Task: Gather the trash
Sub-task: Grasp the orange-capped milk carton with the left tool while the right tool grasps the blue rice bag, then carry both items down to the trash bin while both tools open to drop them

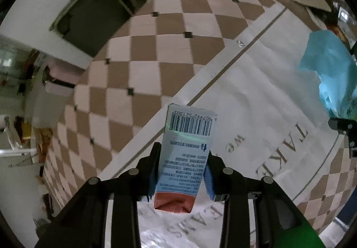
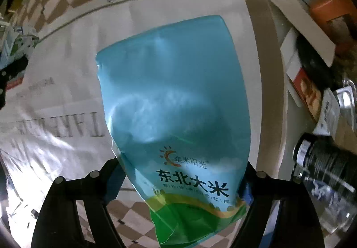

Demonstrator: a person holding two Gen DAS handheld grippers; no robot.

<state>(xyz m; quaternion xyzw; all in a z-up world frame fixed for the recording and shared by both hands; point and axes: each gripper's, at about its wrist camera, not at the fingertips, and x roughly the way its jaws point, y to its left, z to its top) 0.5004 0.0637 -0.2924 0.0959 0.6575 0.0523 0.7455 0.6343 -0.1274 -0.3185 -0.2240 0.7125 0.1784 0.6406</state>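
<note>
Carton, flat-sided cardboard, clamped by left gripper; glossy blue plastic bag pinched in right gripper.

A pale blue carton with a barcode and red end stands upright at lower centre, pinched between claw fingers. A blue-green rice bag fills the right wrist view's centre, likewise clamped.

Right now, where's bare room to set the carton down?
Free: white printed bag between its dark seam line and the "TAKE" lettering, ahead of the carton; checkered floor beyond the seam. Crowded: right of the blue rice bag, with bottles and cardboard boxes.
</note>
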